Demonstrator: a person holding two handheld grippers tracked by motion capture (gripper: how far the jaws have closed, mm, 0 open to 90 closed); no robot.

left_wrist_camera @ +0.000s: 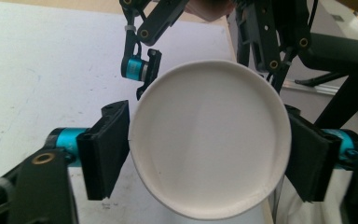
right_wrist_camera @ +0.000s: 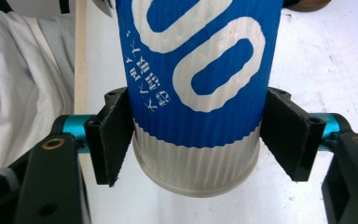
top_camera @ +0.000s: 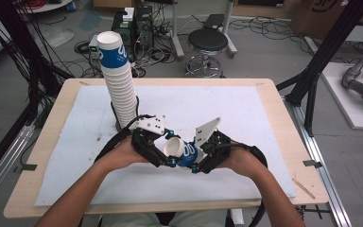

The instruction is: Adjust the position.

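Note:
A blue and white paper cup (top_camera: 186,153) lies on its side in the air above the white mat, held between both grippers. My left gripper (top_camera: 171,149) has its pads against the two sides of the open rim; in the left gripper view the cup's white inside (left_wrist_camera: 209,140) faces me between the pads (left_wrist_camera: 106,151). My right gripper (top_camera: 196,157) is shut on the ribbed body near the base, and the cup (right_wrist_camera: 196,70) sits squeezed between its pads (right_wrist_camera: 114,140). A tall leaning stack of the same cups (top_camera: 120,85) stands behind the left hand.
The white mat (top_camera: 250,118) covers a wooden table (top_camera: 283,109). Beyond the far edge are a round black stool (top_camera: 208,42), cables and boxes on the floor. The table's front edge and the person's white clothing (right_wrist_camera: 18,70) lie close under the right gripper.

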